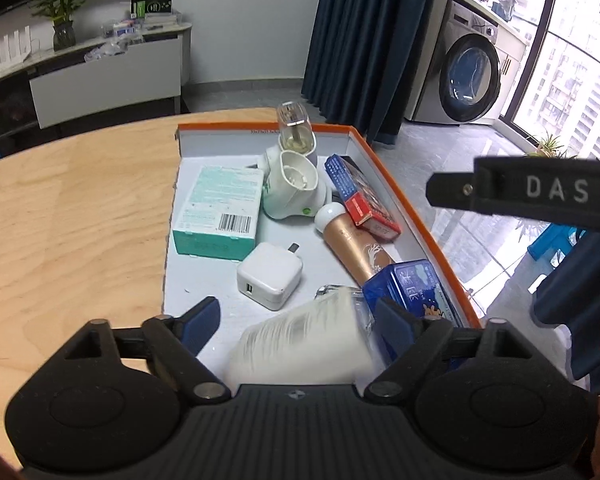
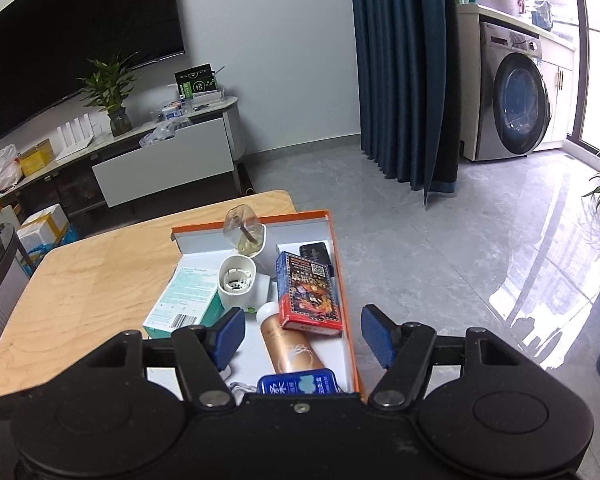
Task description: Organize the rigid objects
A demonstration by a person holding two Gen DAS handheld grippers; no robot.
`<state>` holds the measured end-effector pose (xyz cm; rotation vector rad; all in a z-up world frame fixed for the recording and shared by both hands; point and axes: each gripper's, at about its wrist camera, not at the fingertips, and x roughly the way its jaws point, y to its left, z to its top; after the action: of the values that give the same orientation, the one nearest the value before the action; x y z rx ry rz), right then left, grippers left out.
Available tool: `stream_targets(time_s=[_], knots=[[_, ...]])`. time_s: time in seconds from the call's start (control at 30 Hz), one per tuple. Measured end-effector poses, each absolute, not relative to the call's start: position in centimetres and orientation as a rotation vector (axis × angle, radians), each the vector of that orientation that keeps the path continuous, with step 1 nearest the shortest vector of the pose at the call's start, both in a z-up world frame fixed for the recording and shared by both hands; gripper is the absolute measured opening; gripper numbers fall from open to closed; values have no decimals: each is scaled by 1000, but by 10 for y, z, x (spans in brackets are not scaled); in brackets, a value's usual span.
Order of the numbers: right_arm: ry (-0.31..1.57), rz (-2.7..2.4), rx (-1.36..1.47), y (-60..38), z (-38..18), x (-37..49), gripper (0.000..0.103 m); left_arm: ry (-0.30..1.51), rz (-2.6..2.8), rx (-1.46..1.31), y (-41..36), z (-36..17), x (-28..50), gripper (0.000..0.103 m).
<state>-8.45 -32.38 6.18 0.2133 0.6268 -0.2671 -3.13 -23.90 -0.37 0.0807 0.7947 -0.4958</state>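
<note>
An orange-rimmed shallow box (image 1: 396, 184) lies on the wooden table (image 1: 80, 208). It holds a teal carton (image 1: 220, 208), a white charger (image 1: 270, 274), a white plastic device (image 1: 296, 188), a clear bottle (image 1: 294, 128), a red-and-blue card box (image 1: 360, 196), a gold bottle (image 1: 360, 248) and a blue tin (image 1: 412, 292). A blurred white object with a clear glass end (image 1: 304, 344) sits between the spread fingers of my left gripper (image 1: 300, 320); the left pad stands off it. My right gripper (image 2: 303, 336) hovers open above the gold bottle (image 2: 290, 348) and blue tin (image 2: 296, 384), holding nothing.
The box (image 2: 346, 280) lies along the table's right edge, with grey tiled floor (image 2: 460, 260) beyond. The right tool's black body (image 1: 540, 192) hangs to the right of the box. A TV cabinet (image 2: 160, 160), a blue curtain (image 2: 400, 80) and a washing machine (image 2: 516, 108) stand far behind.
</note>
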Motion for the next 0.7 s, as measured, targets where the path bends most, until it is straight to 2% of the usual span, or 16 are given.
stream_targets(time_s=[0.37,0.7], knots=[[673,-234,179,-318,69,-126,83,763,-394,85,-220,25,-55,103],[713,-243,198,-324,60,-166,89,785,-368,95,-210,16,-78,103]])
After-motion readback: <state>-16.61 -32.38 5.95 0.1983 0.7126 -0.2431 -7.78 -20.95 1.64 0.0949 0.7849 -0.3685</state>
